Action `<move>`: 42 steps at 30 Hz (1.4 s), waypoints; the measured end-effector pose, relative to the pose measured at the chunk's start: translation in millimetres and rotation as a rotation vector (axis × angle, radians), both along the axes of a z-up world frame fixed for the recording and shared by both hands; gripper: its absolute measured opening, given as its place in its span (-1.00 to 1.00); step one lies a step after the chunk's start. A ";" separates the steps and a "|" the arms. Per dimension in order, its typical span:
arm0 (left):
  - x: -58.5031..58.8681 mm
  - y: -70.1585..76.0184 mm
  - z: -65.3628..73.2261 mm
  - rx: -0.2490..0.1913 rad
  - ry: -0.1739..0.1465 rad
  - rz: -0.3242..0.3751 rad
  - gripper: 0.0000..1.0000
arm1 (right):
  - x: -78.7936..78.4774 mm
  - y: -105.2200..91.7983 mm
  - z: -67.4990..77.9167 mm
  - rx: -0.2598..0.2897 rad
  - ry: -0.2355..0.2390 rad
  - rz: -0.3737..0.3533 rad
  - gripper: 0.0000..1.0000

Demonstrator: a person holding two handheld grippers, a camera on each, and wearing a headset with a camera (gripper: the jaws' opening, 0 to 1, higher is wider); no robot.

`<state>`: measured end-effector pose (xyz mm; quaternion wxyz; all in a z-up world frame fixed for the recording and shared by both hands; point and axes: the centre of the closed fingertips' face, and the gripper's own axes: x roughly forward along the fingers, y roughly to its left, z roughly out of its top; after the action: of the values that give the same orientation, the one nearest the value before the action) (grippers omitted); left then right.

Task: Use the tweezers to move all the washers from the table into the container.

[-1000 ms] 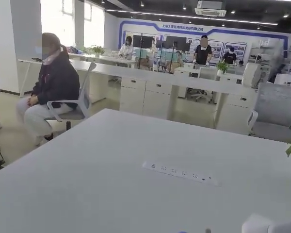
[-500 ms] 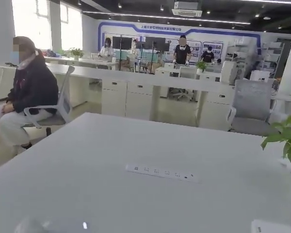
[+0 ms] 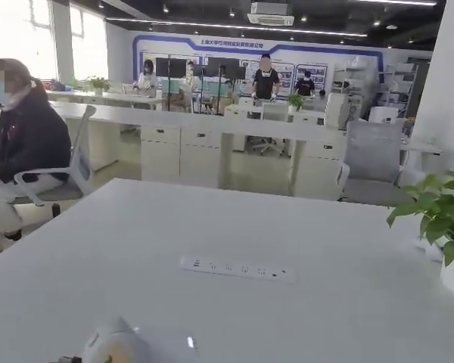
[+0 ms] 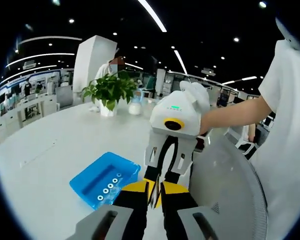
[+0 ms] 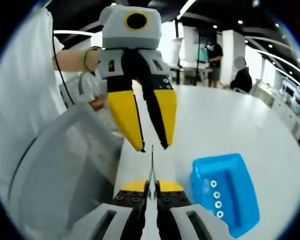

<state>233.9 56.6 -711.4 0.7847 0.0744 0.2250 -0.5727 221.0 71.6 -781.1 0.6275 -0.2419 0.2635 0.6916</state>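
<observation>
Right gripper view, jaws: the right gripper (image 5: 153,186) is pressed together on the tweezers (image 5: 152,166), gripping their lower end.
Left gripper (image 5: 152,147): jaws narrowly spread, flanking the tweezers' tip; contact cannot be told.
Tweezers handling: thin, springy metal, probably slick; best pinched on the flat sides, mid-body.
Washers (image 5: 216,197): small, light and flat, likely to skid; best taken by the rim. Those visible lie in a row inside the container (image 5: 237,167).
Table (image 5: 215,120): white, smooth.
</observation>
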 end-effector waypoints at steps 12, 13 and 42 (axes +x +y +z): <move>-11.7 -9.2 -25.2 0.143 -0.034 -0.115 -1.00 | -6.1 -18.5 -20.1 -0.151 -0.061 0.051 -0.93; -12.6 -8.4 -28.9 0.157 -0.032 -0.122 -1.00 | -6.2 -20.8 -22.7 -0.164 -0.069 0.050 -0.92; -18.0 33.7 -139.3 0.636 0.131 -0.267 -1.00 | -13.3 -102.1 -13.1 0.041 0.001 -0.587 -0.07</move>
<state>215.9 90.2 -850.7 0.6244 0.3070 0.4306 -0.5749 207.7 -30.5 -794.2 0.8054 -0.1425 0.3086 0.4857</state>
